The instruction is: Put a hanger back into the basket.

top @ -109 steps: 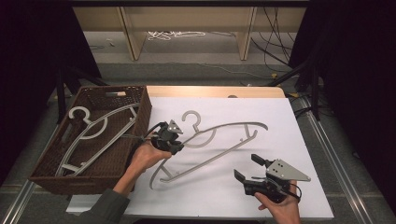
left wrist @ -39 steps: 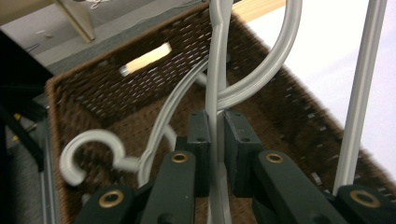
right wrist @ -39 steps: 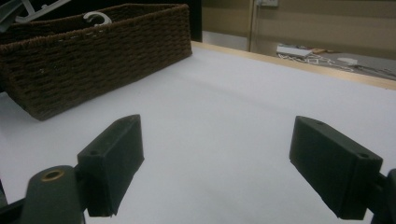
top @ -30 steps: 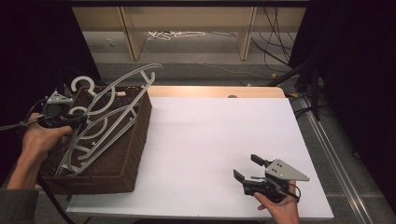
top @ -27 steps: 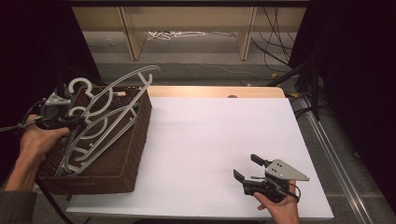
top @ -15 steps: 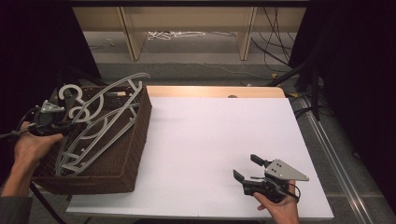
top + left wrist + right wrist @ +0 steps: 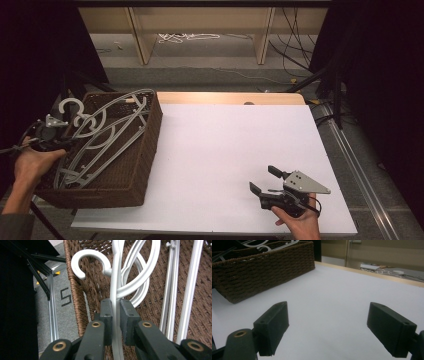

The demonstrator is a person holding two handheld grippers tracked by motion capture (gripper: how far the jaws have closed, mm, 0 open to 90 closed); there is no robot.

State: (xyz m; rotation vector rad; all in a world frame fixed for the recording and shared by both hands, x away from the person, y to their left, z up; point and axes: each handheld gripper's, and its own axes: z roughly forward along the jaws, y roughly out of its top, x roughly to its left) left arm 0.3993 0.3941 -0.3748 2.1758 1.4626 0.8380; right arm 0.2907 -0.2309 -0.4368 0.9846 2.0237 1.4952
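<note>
A brown wicker basket (image 7: 149, 131) stands on the left of the white table and holds white plastic hangers (image 7: 107, 135). My left gripper (image 7: 65, 143) is at the basket's left rim, shut on the thin bar of one white hanger (image 7: 115, 290) whose hook (image 7: 85, 258) curls just beyond the jaws. More hanger bars (image 7: 172, 287) lie on the basket's woven floor. My right gripper (image 7: 264, 181) rests on the table at the front right, jaws wide open with nothing between them, and the basket (image 7: 262, 267) shows far off in the right gripper view.
The white table surface (image 7: 235, 145) stretches between the basket and the right gripper. A wooden strip (image 7: 230, 98) edges the table's far side. Behind it are shelf legs and loose cables (image 7: 187, 37) on the floor. A metal rail (image 7: 360, 165) runs along the right.
My left gripper has lowered the held hanger from tilted above the basket down into it, moving slightly toward the near left. The right gripper has stayed still.
</note>
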